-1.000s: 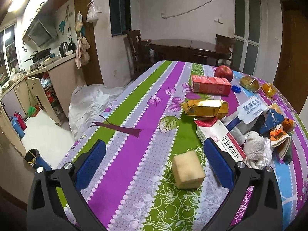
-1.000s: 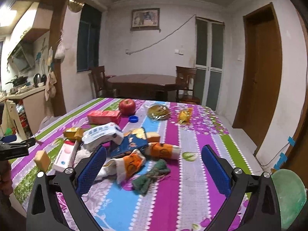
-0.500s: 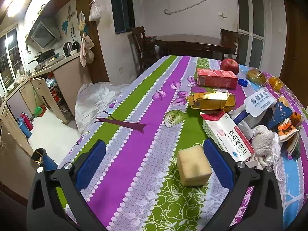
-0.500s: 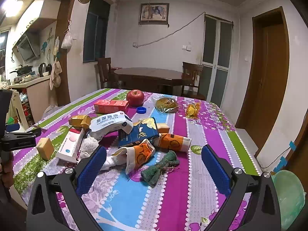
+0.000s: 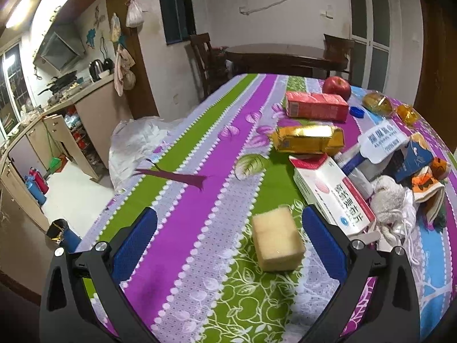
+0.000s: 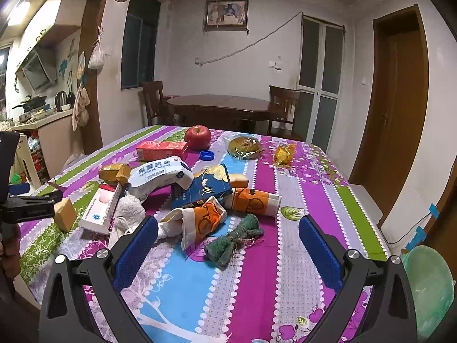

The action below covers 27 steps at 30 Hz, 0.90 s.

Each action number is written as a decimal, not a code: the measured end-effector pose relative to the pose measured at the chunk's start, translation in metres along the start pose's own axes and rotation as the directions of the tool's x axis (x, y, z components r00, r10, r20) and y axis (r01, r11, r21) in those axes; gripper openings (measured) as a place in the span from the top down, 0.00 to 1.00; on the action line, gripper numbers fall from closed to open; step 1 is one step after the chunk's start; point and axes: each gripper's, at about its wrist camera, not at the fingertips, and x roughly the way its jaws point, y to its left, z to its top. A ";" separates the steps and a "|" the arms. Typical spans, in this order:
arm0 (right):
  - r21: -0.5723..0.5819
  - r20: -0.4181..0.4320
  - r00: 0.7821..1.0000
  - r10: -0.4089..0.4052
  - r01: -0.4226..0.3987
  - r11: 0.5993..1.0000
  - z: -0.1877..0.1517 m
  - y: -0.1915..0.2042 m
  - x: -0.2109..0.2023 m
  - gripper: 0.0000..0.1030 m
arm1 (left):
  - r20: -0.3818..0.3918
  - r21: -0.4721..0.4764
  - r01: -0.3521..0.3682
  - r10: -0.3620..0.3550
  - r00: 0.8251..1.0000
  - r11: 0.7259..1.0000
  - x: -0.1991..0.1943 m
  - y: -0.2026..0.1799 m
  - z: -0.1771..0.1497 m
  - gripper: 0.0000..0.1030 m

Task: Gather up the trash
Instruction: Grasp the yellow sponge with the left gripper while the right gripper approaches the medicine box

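Left gripper [image 5: 228, 237] wide open, holding nothing; pale yellow sponge block [image 5: 276, 238] lies flat on the striped floral tablecloth [image 5: 182, 228] near the table's left edge, between the blue pads and nearer the right one, long axis running away from the camera. Right gripper [image 6: 227, 241] wide open, empty, over a green scouring-pad bundle [image 6: 232, 241]. Only the right view shows the left gripper beside the sponge, and a green plastic bag [image 6: 428, 283] off the right edge.

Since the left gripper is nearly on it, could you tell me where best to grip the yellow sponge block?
Grip the sponge block across its two long side faces, coming straight ahead with the open left gripper; it lies flat, lengthwise between the fingers, clear of the white box.
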 end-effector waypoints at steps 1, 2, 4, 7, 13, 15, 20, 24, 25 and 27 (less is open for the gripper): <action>-0.001 0.002 1.000 -0.002 0.002 1.000 0.000 0.000 0.000 0.04 | -0.009 -0.004 0.012 -0.012 1.000 1.000 0.002 0.000 -0.001 0.05; -0.001 0.002 1.000 -0.003 0.003 1.000 0.000 0.000 0.000 0.04 | -0.015 -0.007 0.017 -0.017 1.000 1.000 0.003 0.000 -0.002 0.05; 0.001 -0.003 1.000 -0.002 0.002 1.000 -0.001 -0.001 0.001 0.04 | -0.024 -0.009 0.026 -0.027 0.999 1.000 0.003 -0.001 -0.003 0.05; 0.004 -0.025 1.000 0.002 -0.002 1.000 -0.002 0.000 0.006 0.04 | -0.024 -0.012 0.039 -0.039 0.999 0.999 0.004 -0.003 -0.005 0.05; -0.008 -0.035 0.999 0.009 -0.009 1.000 -0.003 0.006 0.011 0.04 | -0.074 -0.025 0.096 -0.098 0.992 0.995 0.013 -0.004 -0.010 0.05; -0.007 -0.043 0.999 0.012 -0.013 1.000 -0.004 0.006 0.014 0.04 | -0.078 -0.032 0.107 -0.109 0.991 0.994 0.014 -0.006 -0.011 0.05; -0.019 -0.044 0.998 0.043 -0.044 0.999 -0.003 0.009 0.018 0.04 | -0.109 -0.017 0.112 -0.114 0.988 0.994 0.025 -0.013 -0.015 0.45; -0.070 -0.016 0.997 0.076 -0.077 0.995 0.004 0.024 0.018 0.04 | -0.069 -0.052 0.164 -0.168 0.983 0.985 0.017 -0.007 -0.016 0.67; -0.080 -0.011 0.996 0.092 -0.093 0.992 0.007 0.029 0.018 0.04 | -0.041 -0.063 0.151 -0.154 0.987 0.987 0.011 -0.002 -0.015 0.68; -0.102 -0.005 0.989 0.145 -0.145 0.984 0.013 0.042 0.021 0.04 | -0.004 -0.082 0.133 -0.134 0.991 0.988 0.003 0.010 -0.013 0.69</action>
